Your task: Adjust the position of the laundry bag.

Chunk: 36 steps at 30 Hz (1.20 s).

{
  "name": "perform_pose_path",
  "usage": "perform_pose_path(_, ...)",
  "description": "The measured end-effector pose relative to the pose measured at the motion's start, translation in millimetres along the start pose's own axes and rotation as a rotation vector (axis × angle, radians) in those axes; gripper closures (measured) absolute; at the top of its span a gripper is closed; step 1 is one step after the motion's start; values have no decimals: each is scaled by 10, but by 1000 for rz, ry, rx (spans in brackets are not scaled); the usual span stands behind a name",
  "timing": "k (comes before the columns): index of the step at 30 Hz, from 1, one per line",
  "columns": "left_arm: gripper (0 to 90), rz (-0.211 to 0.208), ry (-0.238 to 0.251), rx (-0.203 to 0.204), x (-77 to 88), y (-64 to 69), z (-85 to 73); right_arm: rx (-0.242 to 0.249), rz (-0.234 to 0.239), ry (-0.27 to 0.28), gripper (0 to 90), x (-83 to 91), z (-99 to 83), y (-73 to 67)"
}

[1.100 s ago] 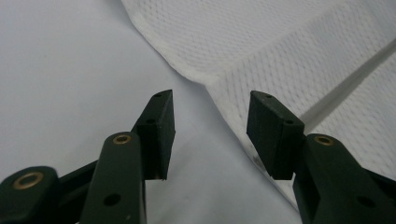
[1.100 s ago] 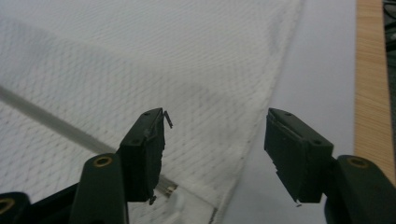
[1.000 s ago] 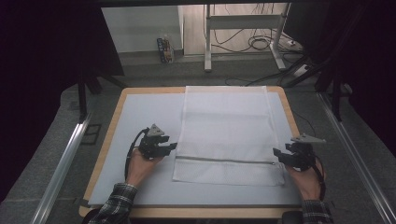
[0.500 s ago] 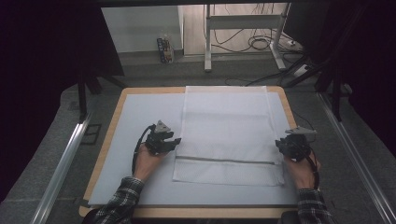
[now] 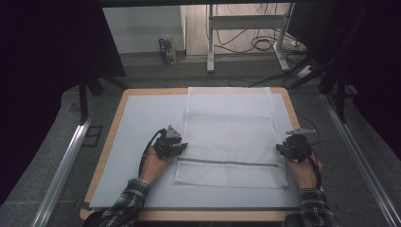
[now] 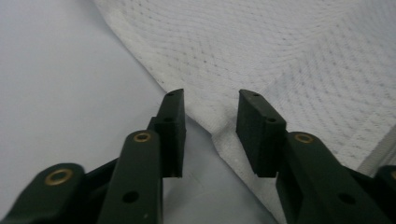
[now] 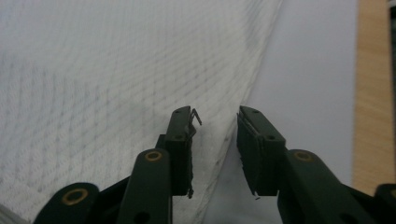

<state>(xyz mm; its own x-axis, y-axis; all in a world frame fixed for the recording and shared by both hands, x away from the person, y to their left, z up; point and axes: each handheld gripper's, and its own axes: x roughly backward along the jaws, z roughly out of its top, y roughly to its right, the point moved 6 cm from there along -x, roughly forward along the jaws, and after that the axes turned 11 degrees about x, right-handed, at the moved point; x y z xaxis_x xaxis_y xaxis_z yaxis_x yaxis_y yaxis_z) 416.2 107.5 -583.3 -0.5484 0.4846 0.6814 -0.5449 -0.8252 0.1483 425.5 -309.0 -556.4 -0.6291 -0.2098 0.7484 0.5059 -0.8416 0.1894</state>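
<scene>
A white mesh bag (image 5: 229, 127) with a zipper (image 5: 231, 163) near its front end lies flat on the pale mat (image 5: 137, 123). My left gripper (image 5: 182, 147) sits at the bag's left edge, just above the zipper line. In the left gripper view the bag (image 6: 280, 51) has its edge running between the jaws of the gripper (image 6: 210, 105); they have just been closing and a gap still shows. My right gripper (image 5: 281, 149) is at the bag's right edge. There the bag (image 7: 93, 70) edge lies between the jaws of the gripper (image 7: 215, 119), which closed and then eased open slightly, not pressing.
The mat covers a wooden table (image 5: 106, 151). Metal rails (image 5: 64, 165) run along both sides of the table. Beyond its far edge stand a white frame's legs (image 5: 210, 42), floor cables (image 5: 265, 45) and a small box (image 5: 166, 49).
Both hands have moved inward and slightly lower, onto the bag's side edges. Both grippers' jaws stand narrower than a second ago.
</scene>
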Motion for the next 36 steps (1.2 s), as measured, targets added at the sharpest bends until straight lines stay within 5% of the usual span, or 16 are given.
perform_pose_path(6, 767, -43, -7, 55, 7, -14, -10, -24, 49, -19, 856, 5, 18, -31)
perform_pose_path(10, 870, -44, -11, 22, 9, 23, -11, -34, 58, -21, 873, 11, 17, -32)
perform_pose_path(27, 875, -78, -59, 32, 119, -15, -43, 18, 100, -24, 876, 61, 29, -116)
perform_pose_path(36, 872, -109, -81, 50, 332, -93, -155, 68, 139, -18, 876, 68, 68, -267)
